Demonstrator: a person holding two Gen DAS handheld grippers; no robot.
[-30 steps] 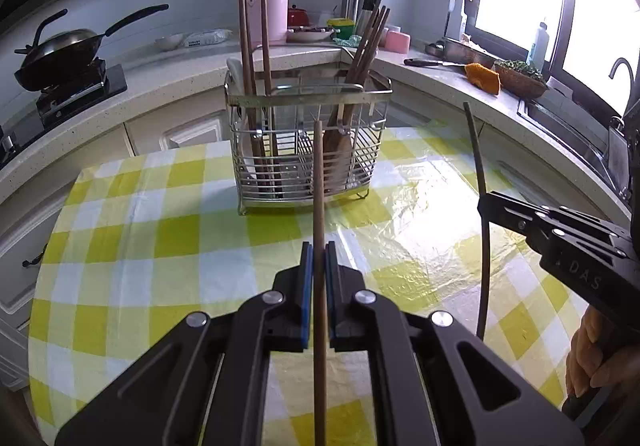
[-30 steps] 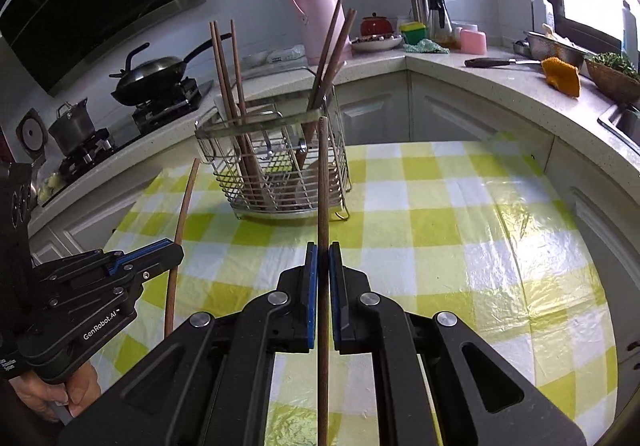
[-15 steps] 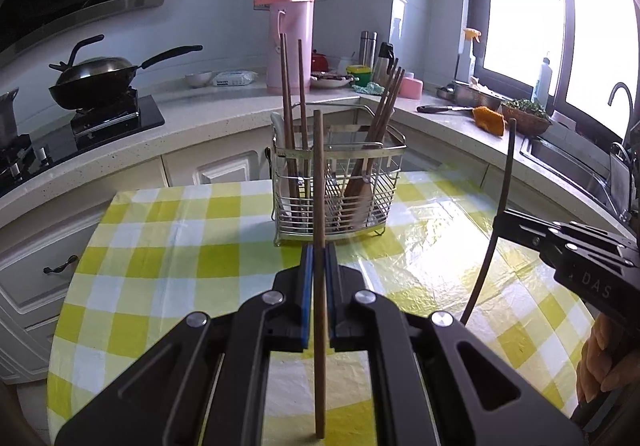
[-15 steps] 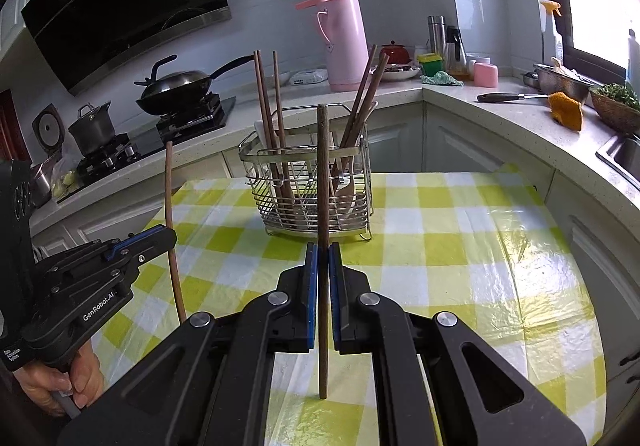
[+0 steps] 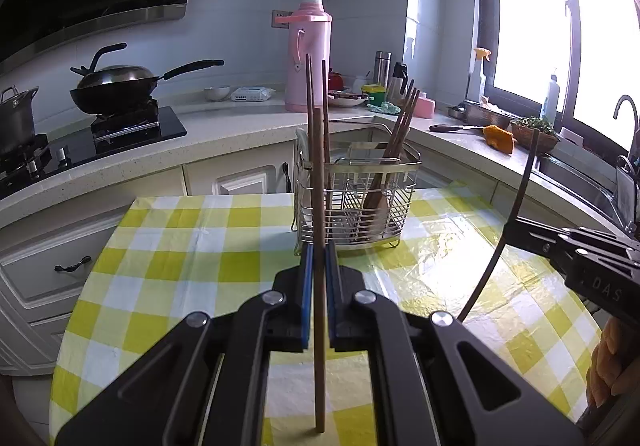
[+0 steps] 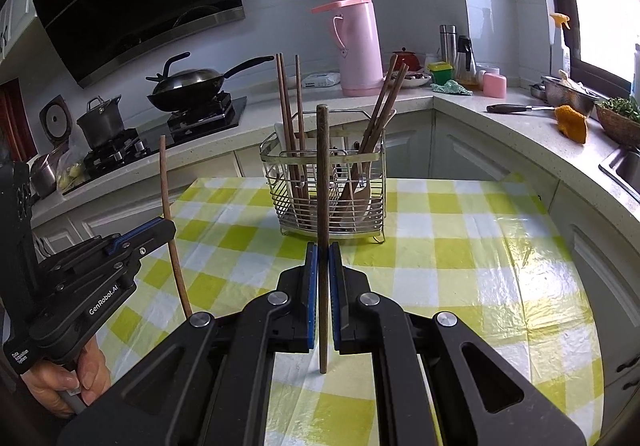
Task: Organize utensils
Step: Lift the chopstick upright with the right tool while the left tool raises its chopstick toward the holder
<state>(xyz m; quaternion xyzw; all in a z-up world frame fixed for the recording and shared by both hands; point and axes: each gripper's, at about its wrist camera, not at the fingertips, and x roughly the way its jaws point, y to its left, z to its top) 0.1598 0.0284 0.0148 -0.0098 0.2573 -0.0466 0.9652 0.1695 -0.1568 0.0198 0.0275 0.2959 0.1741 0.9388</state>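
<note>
Left chopstick (image 5: 319,182) upright, clamped in the left gripper (image 5: 319,266), jaws closed on it mid-shaft, lower end clear of the desk (image 5: 168,246). Right chopstick (image 6: 323,174) likewise upright, right gripper (image 6: 323,266) jaws closed on it. Both are in front of the wire utensil basket (image 6: 326,202), apart from it. The basket stands on the desk's yellow check cloth and holds chopsticks (image 6: 298,134) at left and more chopsticks (image 6: 380,114) leaning at right. A pink thermos (image 6: 358,42) sits on the counter behind.
</note>
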